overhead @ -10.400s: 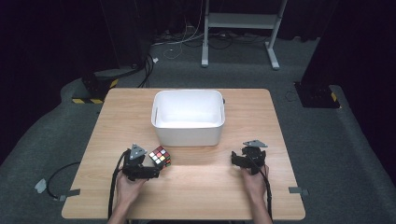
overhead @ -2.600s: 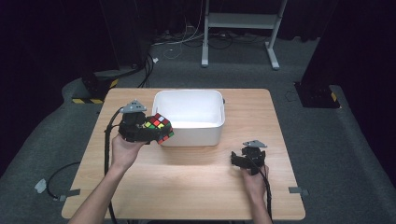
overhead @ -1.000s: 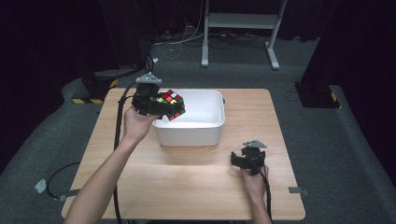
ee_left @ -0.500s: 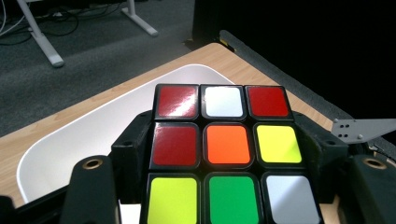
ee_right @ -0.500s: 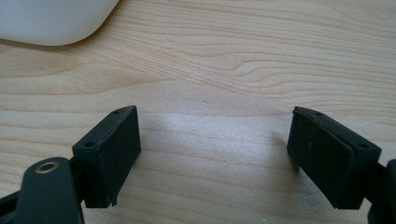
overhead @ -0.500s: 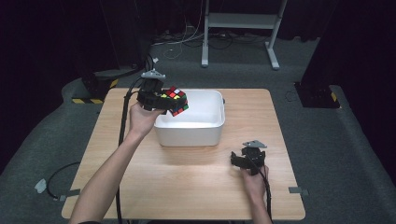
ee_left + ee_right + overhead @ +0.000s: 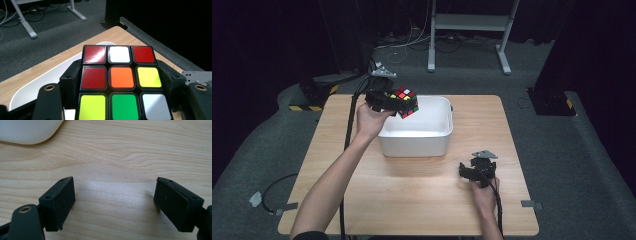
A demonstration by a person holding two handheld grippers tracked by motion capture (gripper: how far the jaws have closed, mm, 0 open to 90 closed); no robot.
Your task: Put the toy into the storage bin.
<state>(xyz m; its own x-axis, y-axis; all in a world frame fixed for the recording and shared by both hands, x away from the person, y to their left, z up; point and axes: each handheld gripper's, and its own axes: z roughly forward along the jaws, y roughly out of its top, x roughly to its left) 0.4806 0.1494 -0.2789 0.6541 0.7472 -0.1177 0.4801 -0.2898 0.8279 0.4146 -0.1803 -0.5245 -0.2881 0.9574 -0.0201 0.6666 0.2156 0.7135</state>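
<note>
Holding: the left tool (image 7: 398,101) is clamped on the puzzle cube (image 7: 406,102), one jaw on each side face, as the left gripper view shows (image 7: 120,82).
Cube position: lifted over the far left corner of the white bin (image 7: 417,136), above the rim, not inside it.
Right tool: the right tool (image 7: 478,171) rests on the counter (image 7: 492,120) near the right of the bin, jaws wide apart with bare wood between them (image 7: 112,202).
Risk, rim strike: the cube hangs close to the bin's left wall; I judge that letting go here could bounce it off the rim onto the counter.
Risk, tumble: it sits tilted in the jaws, so a drop may send it rolling against the bin's side.
Risk, bin shift: the bin looks light; a knock from the tool could push it.
Risk, cable: the left cable (image 7: 350,125) trails along the forearm and could snag.
</note>
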